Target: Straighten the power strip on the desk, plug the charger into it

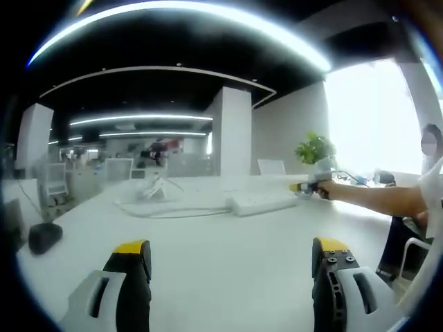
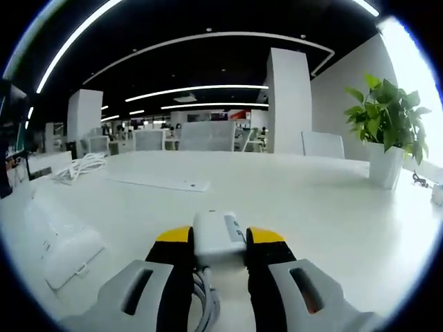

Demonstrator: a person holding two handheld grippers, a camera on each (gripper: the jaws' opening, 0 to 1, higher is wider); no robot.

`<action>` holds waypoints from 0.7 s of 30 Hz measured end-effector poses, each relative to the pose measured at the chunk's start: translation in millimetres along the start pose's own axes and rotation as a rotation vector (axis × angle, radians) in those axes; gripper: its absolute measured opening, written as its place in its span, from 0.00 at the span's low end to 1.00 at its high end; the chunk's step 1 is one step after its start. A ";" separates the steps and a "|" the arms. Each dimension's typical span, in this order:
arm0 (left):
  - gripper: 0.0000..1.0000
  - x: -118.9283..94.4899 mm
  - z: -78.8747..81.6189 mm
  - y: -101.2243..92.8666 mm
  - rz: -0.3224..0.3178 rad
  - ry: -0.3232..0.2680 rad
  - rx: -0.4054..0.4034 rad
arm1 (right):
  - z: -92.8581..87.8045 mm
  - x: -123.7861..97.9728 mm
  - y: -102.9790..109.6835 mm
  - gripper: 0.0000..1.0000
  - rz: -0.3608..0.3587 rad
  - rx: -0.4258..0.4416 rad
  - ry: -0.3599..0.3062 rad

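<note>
White desk [image 1: 208,256] under ceiling light strips [image 2: 201,88]; left gripper [image 1: 232,259] fingers wide apart, empty; right gripper [image 2: 220,245] fingers clamping charger [image 2: 218,236].

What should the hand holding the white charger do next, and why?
Probably carry the charger left toward the power strip. The right gripper already pinches it, and the strip lies off to its left on the desk, not yet plugged.

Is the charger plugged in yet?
Not yet. The right hand-held gripper is shut on the white charger, holding it above the desk, apart from the power strip.
</note>
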State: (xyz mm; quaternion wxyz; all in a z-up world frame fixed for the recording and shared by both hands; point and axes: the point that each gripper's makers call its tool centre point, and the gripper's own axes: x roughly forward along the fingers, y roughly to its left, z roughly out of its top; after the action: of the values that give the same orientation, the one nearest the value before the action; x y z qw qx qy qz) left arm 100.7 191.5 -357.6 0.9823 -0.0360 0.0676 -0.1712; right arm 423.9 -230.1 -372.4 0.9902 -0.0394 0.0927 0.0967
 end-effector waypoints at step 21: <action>0.99 -2.5 -0.2 -1.0 0.002 -0.004 0.000 | 23.1 -8.6 1.7 0.27 0.010 -0.004 -0.044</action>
State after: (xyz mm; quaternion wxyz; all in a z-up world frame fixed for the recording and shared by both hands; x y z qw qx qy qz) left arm 98.0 191.4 -357.4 0.9826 -0.0361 0.0658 -0.1700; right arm 419.3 -227.8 -348.2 0.9914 -0.0389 0.0710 0.1028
